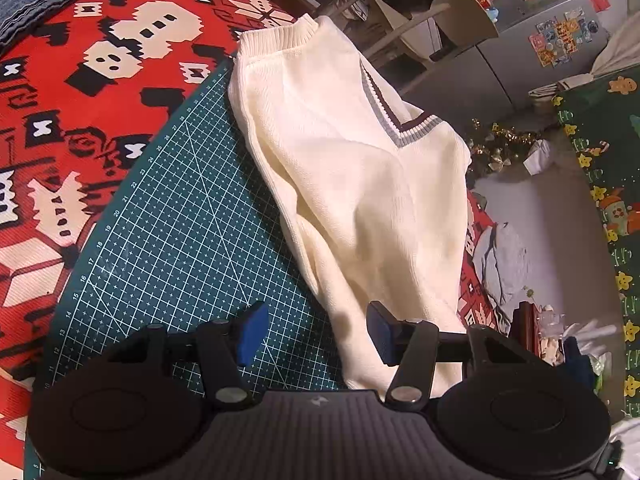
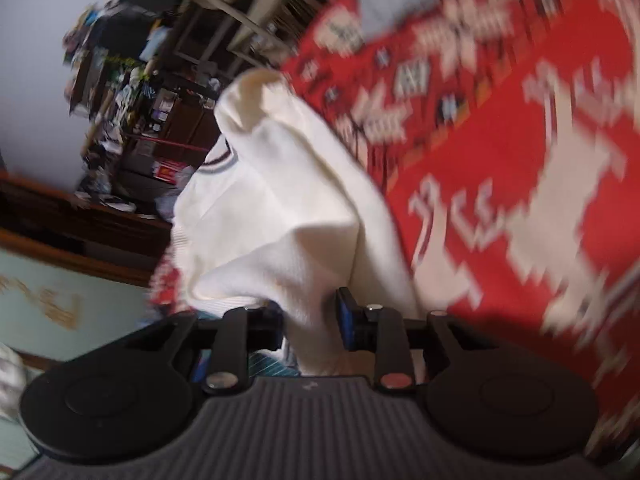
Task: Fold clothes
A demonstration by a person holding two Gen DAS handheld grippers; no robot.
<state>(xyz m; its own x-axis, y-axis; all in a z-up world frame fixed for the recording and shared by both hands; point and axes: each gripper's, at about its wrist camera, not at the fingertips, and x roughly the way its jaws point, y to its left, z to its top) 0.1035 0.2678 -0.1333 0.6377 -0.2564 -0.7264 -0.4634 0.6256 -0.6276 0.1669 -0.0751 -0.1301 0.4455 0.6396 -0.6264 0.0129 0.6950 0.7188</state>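
The cream sweater [image 1: 352,184] lies on the green cutting mat [image 1: 180,240], whose edge shows ruler numbers. Left gripper [image 1: 316,336] gapes beside it; right gripper [image 2: 308,320] pinches its fabric.

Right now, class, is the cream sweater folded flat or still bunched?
Still bunched, partly folded: the cream sweater lies creased over itself on the green cutting mat, one end lifted between the right gripper fingers.

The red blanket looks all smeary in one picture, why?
Right wrist view: motion blur smears the red blanket and the shelves behind; the white sweater near the gripper stays clearer. Left wrist view: sharp, with mat lines bent by the fisheye lens.
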